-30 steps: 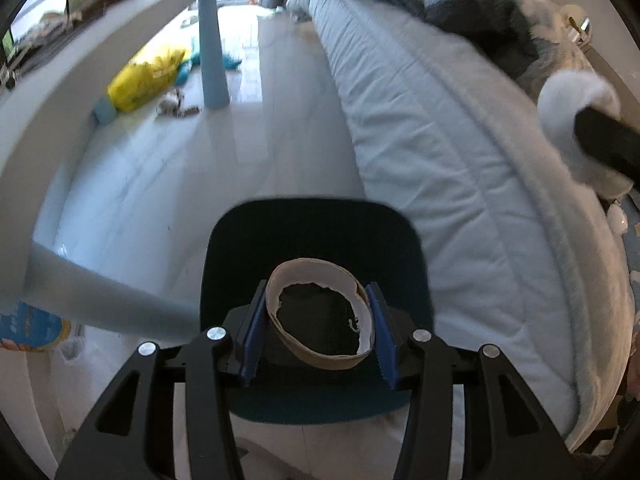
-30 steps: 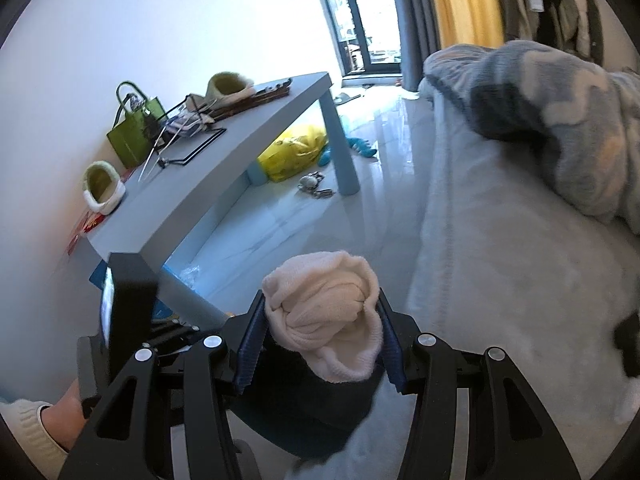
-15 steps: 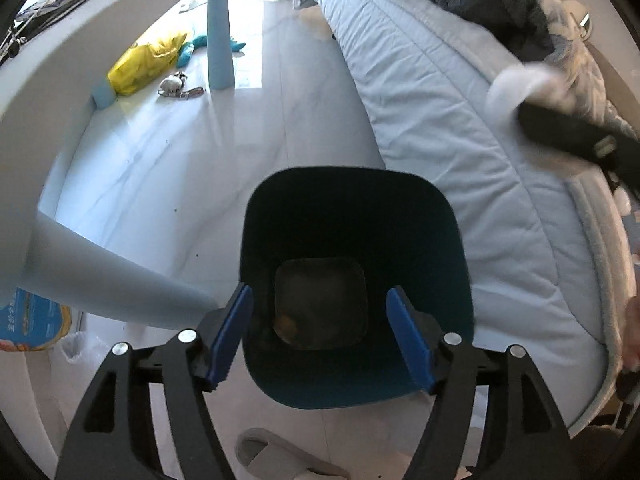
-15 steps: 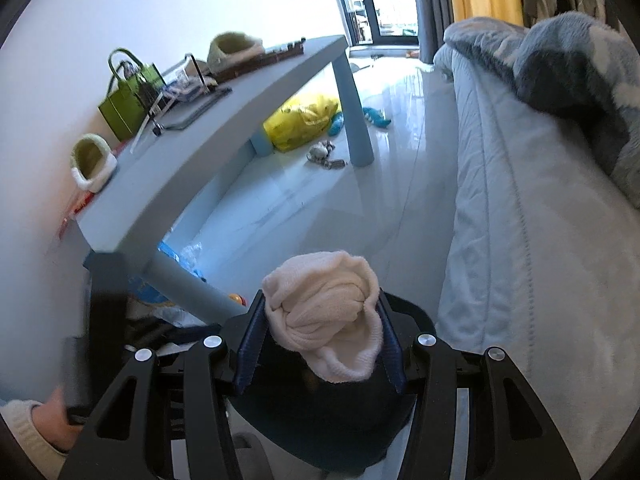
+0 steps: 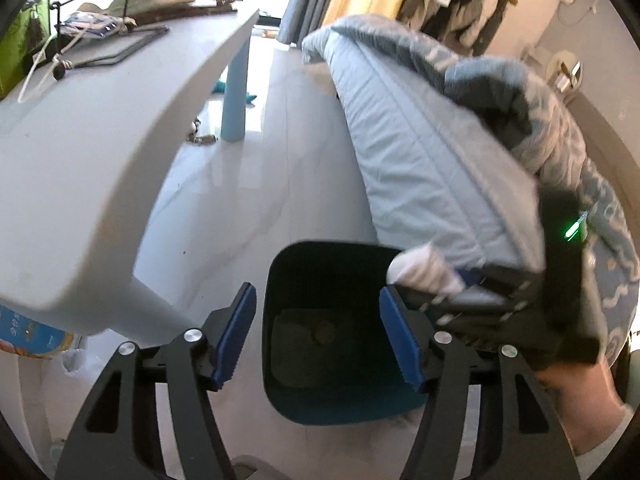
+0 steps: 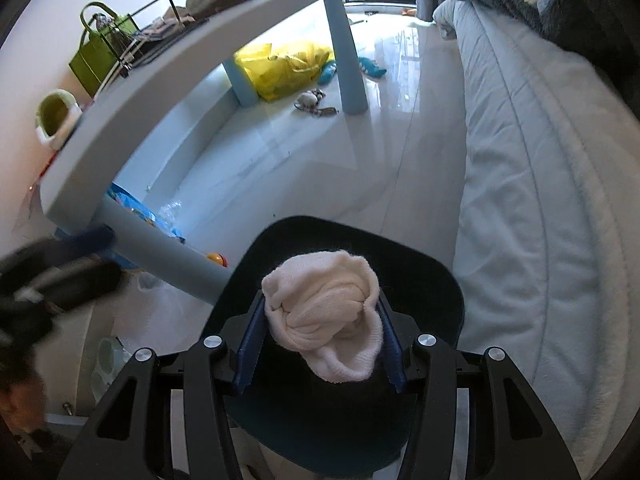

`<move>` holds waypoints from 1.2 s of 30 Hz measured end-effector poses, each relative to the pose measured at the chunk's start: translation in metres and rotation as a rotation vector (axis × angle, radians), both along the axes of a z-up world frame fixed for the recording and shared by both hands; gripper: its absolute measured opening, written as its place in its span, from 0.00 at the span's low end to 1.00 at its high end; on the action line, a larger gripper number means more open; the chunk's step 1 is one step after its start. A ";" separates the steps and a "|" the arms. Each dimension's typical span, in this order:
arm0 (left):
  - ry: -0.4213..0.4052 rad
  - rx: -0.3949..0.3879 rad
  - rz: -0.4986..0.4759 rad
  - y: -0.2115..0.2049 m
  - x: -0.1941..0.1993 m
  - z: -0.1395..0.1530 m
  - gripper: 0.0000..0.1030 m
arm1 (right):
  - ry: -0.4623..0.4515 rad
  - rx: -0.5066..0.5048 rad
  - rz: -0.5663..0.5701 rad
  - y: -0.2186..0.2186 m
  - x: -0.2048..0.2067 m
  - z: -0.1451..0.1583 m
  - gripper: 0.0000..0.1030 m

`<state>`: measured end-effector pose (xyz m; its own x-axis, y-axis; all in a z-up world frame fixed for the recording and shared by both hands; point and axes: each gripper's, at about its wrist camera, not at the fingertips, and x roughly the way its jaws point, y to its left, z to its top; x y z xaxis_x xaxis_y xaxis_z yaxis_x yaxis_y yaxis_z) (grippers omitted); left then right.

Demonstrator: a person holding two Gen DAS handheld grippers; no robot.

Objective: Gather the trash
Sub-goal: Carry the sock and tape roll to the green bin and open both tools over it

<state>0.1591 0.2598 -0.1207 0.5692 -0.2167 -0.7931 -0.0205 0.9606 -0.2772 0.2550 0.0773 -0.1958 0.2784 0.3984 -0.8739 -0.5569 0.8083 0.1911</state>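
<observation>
We've got the white cloth wad [image 6: 324, 312] pinched between our right gripper [image 6: 320, 344] fingers, right over the dark blue bin [image 6: 432, 280]. Our left gripper [image 5: 318, 340] hangs wide open, empty, above the bin, floor [image 5: 280, 152] beside the bed [image 5: 420, 152].

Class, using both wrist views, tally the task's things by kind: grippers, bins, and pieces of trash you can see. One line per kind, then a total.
Grippers: 2, the left gripper open and empty, the right gripper shut on the white cloth ball.
Bins: 1, the dark blue bin.
Trash pieces: 2, the cloth ball, and a brownish piece on the bin's floor.
Total: 5
</observation>
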 end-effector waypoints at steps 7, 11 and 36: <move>-0.075 0.028 -0.007 -0.003 -0.002 0.031 0.53 | 0.063 -0.025 0.013 0.009 -0.008 -0.027 0.51; -0.112 0.058 -0.012 -0.004 -0.003 0.045 0.51 | 0.084 -0.070 0.027 0.015 -0.011 -0.043 0.51; -0.278 0.084 0.043 -0.029 -0.020 0.119 0.52 | -0.059 0.014 0.094 0.005 -0.043 0.021 0.71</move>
<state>0.1393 0.2310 -0.0020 0.7743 -0.1281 -0.6197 0.0038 0.9802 -0.1978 0.2118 0.0820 -0.1752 0.2900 0.4374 -0.8512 -0.6409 0.7493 0.1666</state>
